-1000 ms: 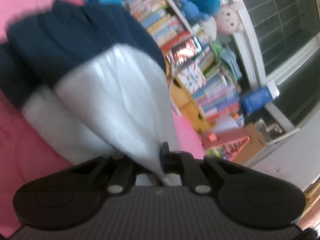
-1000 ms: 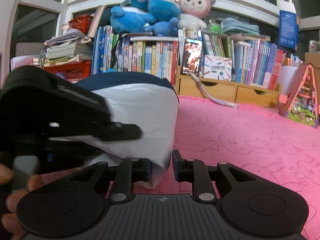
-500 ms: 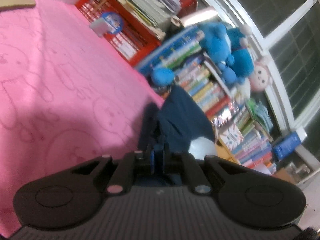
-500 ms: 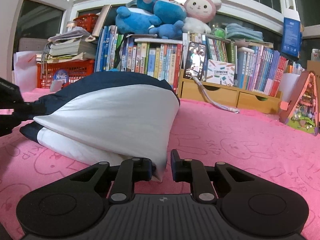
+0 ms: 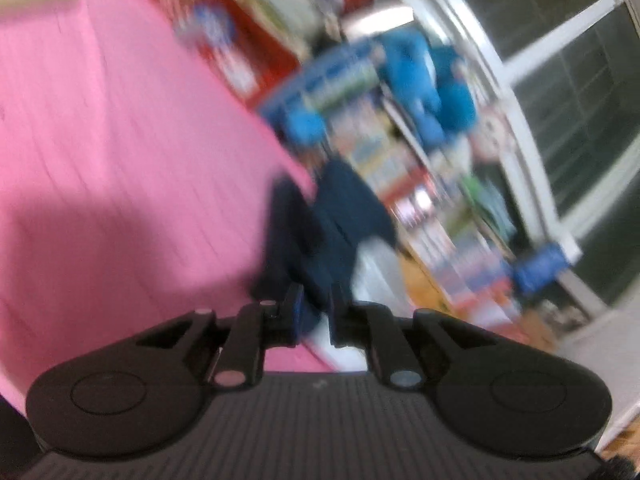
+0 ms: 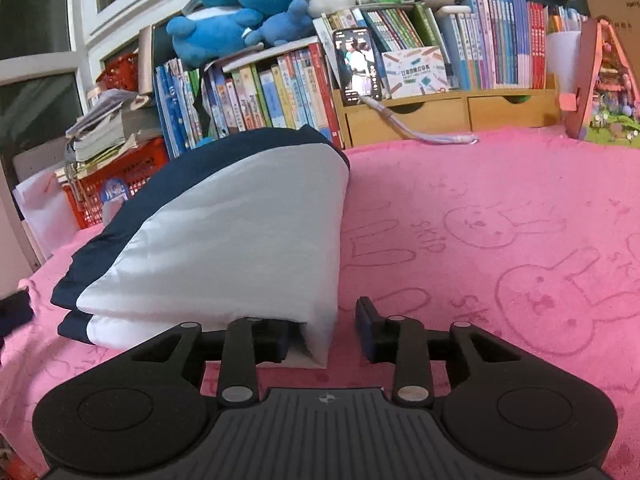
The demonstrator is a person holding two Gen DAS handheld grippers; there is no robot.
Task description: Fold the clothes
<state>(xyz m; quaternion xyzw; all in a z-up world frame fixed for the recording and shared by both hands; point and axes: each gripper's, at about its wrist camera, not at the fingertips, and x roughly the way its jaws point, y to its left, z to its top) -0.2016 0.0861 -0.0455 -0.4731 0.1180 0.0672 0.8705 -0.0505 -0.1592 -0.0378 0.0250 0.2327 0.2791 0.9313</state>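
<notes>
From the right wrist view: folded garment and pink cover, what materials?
Garment: thin, smooth woven cloth, probably polyester or cotton blend, white and navy panels, matte with soft creases. Pink cover: plush, towel-like fleece; fuzzy nap with rabbit outlines pressed in. Both judged by look only.

I see the garment, white with navy-blue panels, folded into a thick, layered bundle lying flat on the pink blanket. Its navy part faces the bookshelf; the white top layer slopes toward me. A white corner at the near edge hangs loose. In my left view it is blurred, a dark navy fold.
</notes>
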